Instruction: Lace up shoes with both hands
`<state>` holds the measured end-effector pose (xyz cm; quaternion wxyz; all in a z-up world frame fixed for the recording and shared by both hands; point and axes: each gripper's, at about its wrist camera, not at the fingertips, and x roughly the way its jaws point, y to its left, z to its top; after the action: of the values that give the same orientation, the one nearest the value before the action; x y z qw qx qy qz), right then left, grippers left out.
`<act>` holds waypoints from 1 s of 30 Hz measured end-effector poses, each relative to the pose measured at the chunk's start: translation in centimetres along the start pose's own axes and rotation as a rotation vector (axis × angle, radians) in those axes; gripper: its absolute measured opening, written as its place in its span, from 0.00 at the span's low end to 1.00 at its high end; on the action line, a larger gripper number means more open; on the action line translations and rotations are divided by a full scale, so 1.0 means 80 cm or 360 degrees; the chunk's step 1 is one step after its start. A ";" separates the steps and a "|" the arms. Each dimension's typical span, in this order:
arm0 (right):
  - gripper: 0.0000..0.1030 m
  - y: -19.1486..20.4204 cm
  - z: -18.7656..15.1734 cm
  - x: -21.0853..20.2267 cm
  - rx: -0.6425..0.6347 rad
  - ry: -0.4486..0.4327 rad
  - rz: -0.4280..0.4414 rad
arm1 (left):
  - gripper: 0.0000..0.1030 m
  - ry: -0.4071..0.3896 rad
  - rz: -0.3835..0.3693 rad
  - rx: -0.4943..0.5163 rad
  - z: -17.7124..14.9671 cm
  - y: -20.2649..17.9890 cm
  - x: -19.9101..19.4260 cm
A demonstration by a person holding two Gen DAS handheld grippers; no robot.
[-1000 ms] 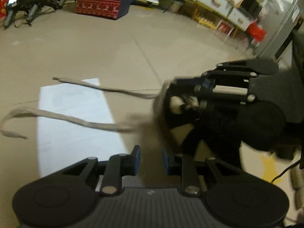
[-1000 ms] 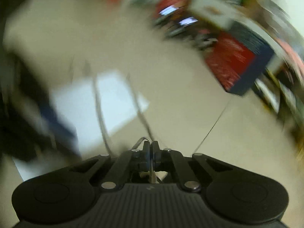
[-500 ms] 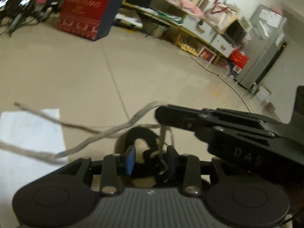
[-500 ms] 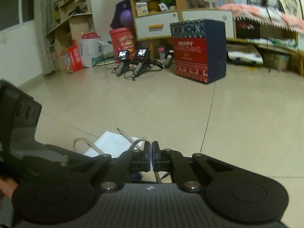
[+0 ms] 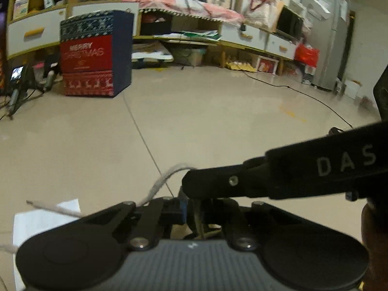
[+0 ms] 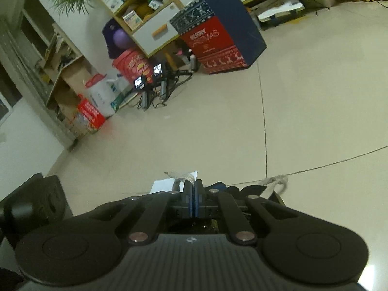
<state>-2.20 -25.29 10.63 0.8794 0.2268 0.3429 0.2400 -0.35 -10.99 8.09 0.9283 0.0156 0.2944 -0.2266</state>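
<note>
Beige floor tiles stretch toward a Christmas box. Right tool pinches the grey lace above white paper; left tool looks nearly closed, grip unclear.

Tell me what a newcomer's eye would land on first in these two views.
The red and navy Merry Christmas box on the tiled floor by the shelves draws the eye in both views. Close to the lens in the left wrist view, the right hand-held gripper crosses as a black bar lettered DAS, a pale shoelace arching from its tip. A white sheet of paper lies at lower left.
</note>
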 end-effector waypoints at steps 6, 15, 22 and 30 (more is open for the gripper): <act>0.06 0.001 0.003 -0.004 0.0039 -0.0025 0.0063 | 0.03 -0.0067 -0.0007 0.0086 0.006 0.007 -0.013; 0.06 -0.030 -0.004 -0.067 0.0204 -0.0245 0.0006 | 0.03 -0.0338 0.0101 -0.0331 0.043 0.076 -0.066; 0.06 -0.037 -0.015 -0.074 0.0213 -0.0239 -0.0022 | 0.03 -0.0609 0.0249 -0.0388 0.109 0.108 -0.135; 0.06 -0.029 0.003 -0.088 0.0101 -0.0297 -0.0036 | 0.03 -0.0771 0.0387 0.0028 0.187 0.092 -0.194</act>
<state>-6.00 -31.18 12.94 0.9026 0.2721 0.2695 0.1968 -0.30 -0.44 28.28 0.9919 0.0041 0.0576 -0.1131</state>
